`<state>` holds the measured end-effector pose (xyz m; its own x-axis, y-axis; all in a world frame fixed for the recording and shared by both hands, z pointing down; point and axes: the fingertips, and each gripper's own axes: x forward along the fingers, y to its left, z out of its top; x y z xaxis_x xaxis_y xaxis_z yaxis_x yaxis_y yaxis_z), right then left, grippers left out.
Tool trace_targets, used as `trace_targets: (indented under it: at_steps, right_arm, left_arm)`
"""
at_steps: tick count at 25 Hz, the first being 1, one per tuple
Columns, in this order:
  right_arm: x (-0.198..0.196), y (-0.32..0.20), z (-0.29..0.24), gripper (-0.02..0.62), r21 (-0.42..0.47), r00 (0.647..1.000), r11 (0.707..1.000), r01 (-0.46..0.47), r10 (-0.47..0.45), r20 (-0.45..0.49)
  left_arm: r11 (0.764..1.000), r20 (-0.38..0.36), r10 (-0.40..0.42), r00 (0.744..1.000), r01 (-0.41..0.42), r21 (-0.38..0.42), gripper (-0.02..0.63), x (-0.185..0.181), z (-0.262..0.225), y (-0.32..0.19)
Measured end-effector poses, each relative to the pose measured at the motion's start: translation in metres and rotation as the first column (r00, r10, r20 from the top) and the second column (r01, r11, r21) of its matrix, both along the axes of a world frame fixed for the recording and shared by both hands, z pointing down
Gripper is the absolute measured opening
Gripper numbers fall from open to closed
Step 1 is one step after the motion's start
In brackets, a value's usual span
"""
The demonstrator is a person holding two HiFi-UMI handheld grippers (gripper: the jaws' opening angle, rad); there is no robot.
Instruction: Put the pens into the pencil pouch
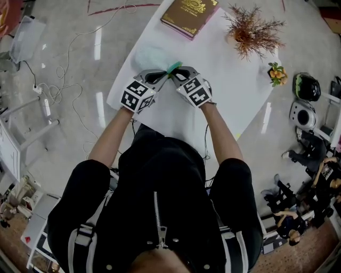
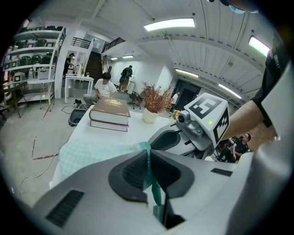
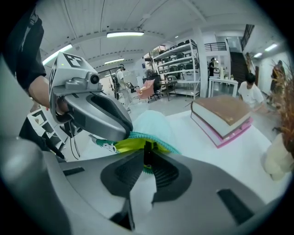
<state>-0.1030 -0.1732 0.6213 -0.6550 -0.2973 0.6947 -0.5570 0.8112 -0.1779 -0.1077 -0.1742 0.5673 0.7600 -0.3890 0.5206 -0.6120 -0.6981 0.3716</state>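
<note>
Closest in, my left gripper [image 2: 148,170] has its jaws clenched on the teal zipper edge [image 2: 148,156] of the pencil pouch [image 1: 149,56], which lies on the desk [image 1: 224,101]. My right gripper [image 3: 147,160] pinches its zipper pull [image 3: 145,149] just beside; yellow lining [image 3: 131,144] shows. No pens are visible, so I judge loading hasn't begun.

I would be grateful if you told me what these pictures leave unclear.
- Any pens: none shows in any view.
- Inside of the pouch: in the head view, the left gripper and right gripper cover its mouth.
- Title on the book: head view, too small.
</note>
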Motion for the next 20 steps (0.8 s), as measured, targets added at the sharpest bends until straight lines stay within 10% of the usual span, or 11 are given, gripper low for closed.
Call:
trace_targets:
  at_steps: [20]
  right_arm:
    - [-0.006, -0.014, 0.011, 0.089, 0.028, 0.997, 0.997, -0.076, 0.076, 0.005]
  left_arm:
    - [1.0, -0.068, -0.003, 0.998, 0.002, -0.021, 0.038, -0.001, -0.007, -0.007]
